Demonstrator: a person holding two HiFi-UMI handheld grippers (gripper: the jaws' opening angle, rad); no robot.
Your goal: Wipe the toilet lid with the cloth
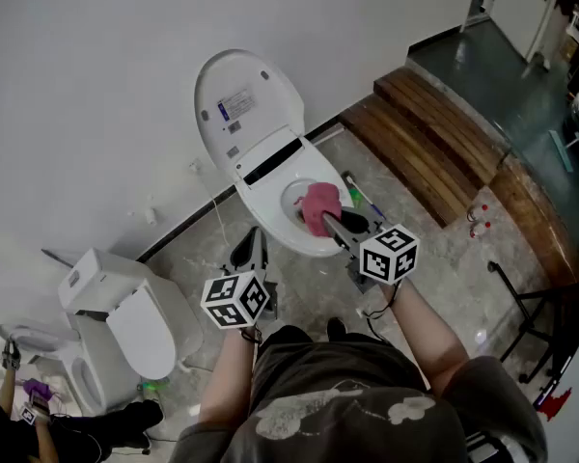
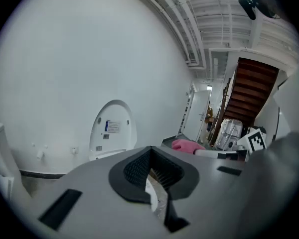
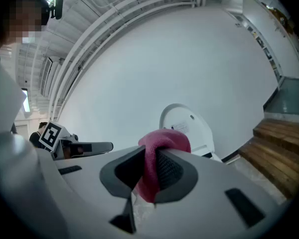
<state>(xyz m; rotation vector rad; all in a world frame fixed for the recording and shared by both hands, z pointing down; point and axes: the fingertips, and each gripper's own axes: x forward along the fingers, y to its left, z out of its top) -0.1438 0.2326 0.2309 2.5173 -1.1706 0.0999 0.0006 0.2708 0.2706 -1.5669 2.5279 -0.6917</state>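
Note:
The white toilet stands against the wall with its lid [image 1: 236,114] raised upright and its bowl [image 1: 291,228] uncovered. My right gripper [image 1: 330,222] is shut on a pink cloth [image 1: 318,204] and holds it over the bowl's front. In the right gripper view the cloth [image 3: 162,146] bulges up between the pads of that gripper [image 3: 148,176], with the lid [image 3: 187,126] beyond. My left gripper [image 1: 254,246] hangs left of the bowl, shut with nothing in it. In the left gripper view its closed jaws [image 2: 152,171] point at the lid [image 2: 112,128], and the cloth [image 2: 187,145] shows to the right.
A second toilet [image 1: 116,321] stands at the lower left, where another person's hands hold a purple cloth [image 1: 34,391]. Wooden steps [image 1: 434,138] run along the right. Small bottles [image 1: 477,218] and a black stand [image 1: 526,302] sit on the floor at the right.

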